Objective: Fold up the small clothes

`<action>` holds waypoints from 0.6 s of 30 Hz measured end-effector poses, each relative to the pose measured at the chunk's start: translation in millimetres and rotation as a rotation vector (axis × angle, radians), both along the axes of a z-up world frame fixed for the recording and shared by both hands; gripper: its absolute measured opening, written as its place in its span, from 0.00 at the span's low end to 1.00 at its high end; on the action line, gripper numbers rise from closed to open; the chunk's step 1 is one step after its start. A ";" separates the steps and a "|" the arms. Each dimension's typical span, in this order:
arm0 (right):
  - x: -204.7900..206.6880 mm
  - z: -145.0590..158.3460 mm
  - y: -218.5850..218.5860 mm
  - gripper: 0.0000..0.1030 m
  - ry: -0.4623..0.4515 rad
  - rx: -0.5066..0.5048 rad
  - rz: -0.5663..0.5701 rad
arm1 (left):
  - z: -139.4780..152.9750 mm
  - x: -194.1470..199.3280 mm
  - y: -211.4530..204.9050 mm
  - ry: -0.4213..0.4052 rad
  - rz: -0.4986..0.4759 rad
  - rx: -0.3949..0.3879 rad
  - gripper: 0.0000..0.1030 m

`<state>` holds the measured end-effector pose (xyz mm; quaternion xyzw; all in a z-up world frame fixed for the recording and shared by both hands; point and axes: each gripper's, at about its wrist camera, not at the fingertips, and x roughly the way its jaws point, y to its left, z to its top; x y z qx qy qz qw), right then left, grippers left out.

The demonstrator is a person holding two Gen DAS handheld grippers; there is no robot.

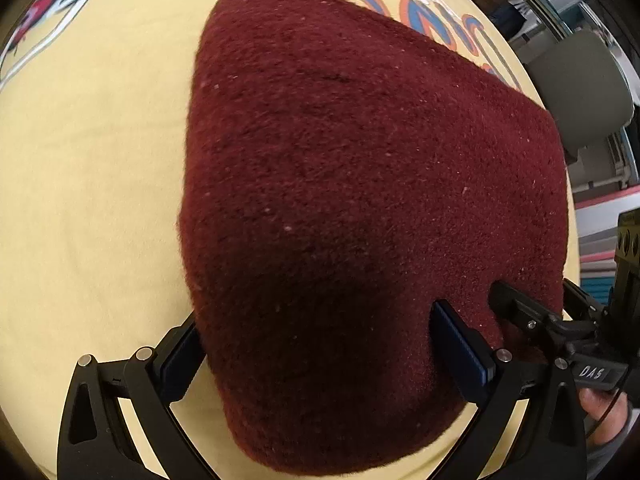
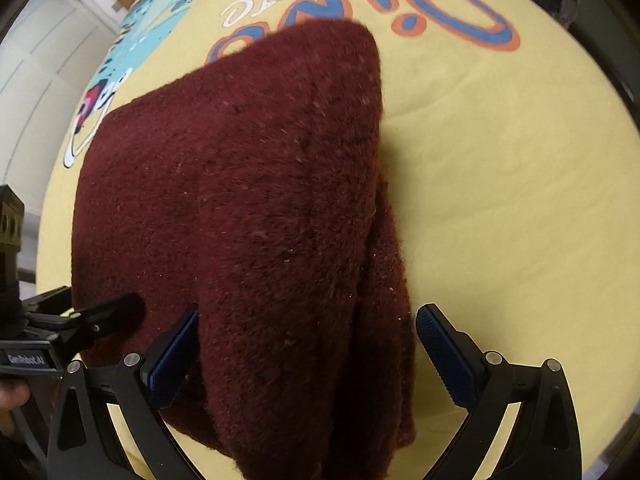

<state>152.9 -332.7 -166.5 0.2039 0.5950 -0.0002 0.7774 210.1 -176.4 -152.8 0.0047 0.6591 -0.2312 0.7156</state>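
Both grippers' fingers are spread wide, straddling the near edge of a folded maroon knit garment (image 2: 248, 208): left gripper (image 1: 320, 352), right gripper (image 2: 308, 344). It lies on a yellow printed sheet (image 2: 500, 168), already doubled over; any further folding remains.

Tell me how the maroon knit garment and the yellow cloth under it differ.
The maroon garment is fuzzy, thick knit; the yellow cloth is smooth and thin. The garment is plain, one colour; the cloth carries printed blue-and-orange lettering and a cartoon picture. The garment is folded into a bulky bundle with layered edges; the cloth lies spread flat beneath it. Both are soft fabric.
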 end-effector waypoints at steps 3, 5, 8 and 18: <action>-5.2 -9.9 -6.0 1.00 -0.017 0.069 -0.031 | -1.4 -4.5 1.3 -0.027 -0.019 -0.007 0.99; -9.0 -14.9 -7.5 0.99 -0.024 0.097 -0.050 | -6.6 -5.4 4.1 -0.009 -0.018 -0.020 0.99; -10.7 -19.2 -6.2 0.99 -0.036 0.119 -0.043 | -9.5 -6.5 10.9 -0.015 -0.021 -0.043 0.99; -10.5 -4.9 2.4 0.54 -0.092 0.169 -0.028 | 10.3 -18.0 21.5 -0.112 -0.054 -0.080 0.55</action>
